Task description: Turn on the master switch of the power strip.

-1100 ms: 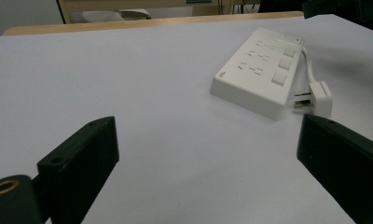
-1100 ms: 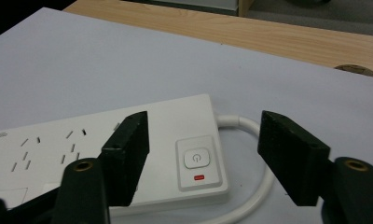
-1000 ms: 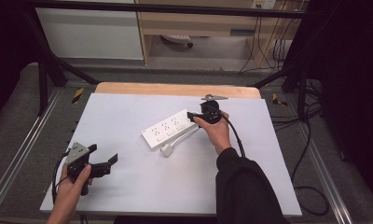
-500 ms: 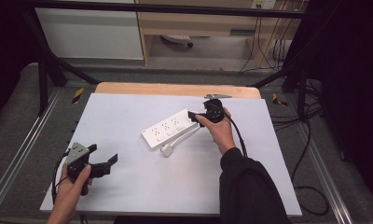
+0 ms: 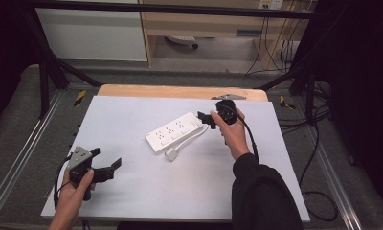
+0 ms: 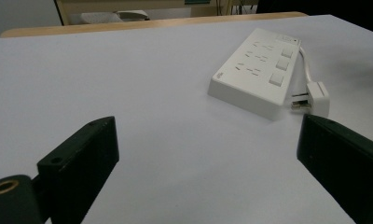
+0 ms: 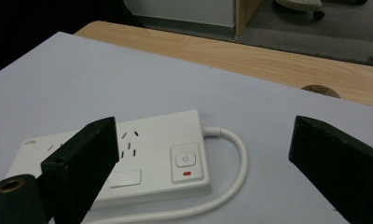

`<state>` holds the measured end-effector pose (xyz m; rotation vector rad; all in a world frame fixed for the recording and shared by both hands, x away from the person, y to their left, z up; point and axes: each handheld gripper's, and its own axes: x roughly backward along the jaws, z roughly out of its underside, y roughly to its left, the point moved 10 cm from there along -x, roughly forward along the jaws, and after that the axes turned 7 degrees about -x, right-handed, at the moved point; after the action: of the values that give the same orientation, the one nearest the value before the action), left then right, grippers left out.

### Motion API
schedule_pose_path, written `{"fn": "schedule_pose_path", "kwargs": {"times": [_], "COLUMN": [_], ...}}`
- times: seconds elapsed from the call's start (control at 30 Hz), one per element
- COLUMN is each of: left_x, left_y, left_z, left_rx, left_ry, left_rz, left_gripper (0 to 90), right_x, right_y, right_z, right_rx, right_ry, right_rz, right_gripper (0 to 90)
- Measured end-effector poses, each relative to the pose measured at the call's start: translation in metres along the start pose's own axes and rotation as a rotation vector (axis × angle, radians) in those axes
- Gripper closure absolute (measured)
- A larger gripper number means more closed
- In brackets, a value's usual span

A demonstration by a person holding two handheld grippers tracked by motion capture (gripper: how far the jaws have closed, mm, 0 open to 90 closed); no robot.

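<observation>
White power strip [image 5: 175,132] lay near the middle of the table [image 5: 132,110], slightly to the far right of centre. Its long axis ran diagonally: near-left end toward the person's left, far-right end w/ the power button [image 7: 187,159] toward the right hand. Cord [image 7: 231,168] left that far-right end, looped back along the strip's near side and ended at the white plug [image 5: 172,154] lying just beside the strip's near edge.

Right gripper [image 5: 209,117] hovered right at the strip's button end, jaws spread wide w/ nothing between them; in the right gripper view the strip sat just ahead and below, between the two jaws, button end closest. Can't tell if any jaw touched it, prob. not.

Left gripper [image 5: 110,165] sat at the near-left of the table, well apart from the strip, jaws also wide open and empty; strip lay ahead and to its right.

Judgement: right hand was much nearer, so any grab likely starts at the button end, jaws needing to close across the strip's short width.
</observation>
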<state>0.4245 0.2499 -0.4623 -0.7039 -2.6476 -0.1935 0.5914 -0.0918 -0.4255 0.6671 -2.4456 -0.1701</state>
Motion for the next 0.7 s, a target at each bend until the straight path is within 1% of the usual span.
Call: {"fn": "schedule_pose_path", "kwargs": {"times": [0.27, 0.3, 0.47, 0.6, 0.7], "left_x": [0.001, 0.001, 0.001, 0.002, 0.003], "left_y": [-0.001, 0.0, -0.001, -0.001, 0.0], "left_z": [0.0, 0.0, 0.0, 0.001, 0.001], "left_rx": [0.001, 0.003, 0.003, 0.001, 0.002], "left_ry": [-0.004, -0.004, -0.004, -0.002, -0.001], "left_rz": [0.004, 0.003, 0.006, 0.003, -0.002], "left_gripper": [5.6, 5.6, 5.6, 5.6, 5.6], "right_x": [0.018, 0.02, 0.029, 0.038, 0.046], "right_y": [-0.004, -0.005, -0.009, -0.012, -0.016], "right_z": [-0.004, -0.004, 0.0, 0.002, 0.003], "right_rx": [0.003, 0.01, 0.017, 0.01, 0.027], "right_ry": [-0.03, -0.031, -0.036, -0.048, -0.056], "right_rz": [-0.006, -0.005, -0.001, -0.006, 0.006], "right_gripper": [8.8, 8.8, 9.4, 9.6, 9.6]}}
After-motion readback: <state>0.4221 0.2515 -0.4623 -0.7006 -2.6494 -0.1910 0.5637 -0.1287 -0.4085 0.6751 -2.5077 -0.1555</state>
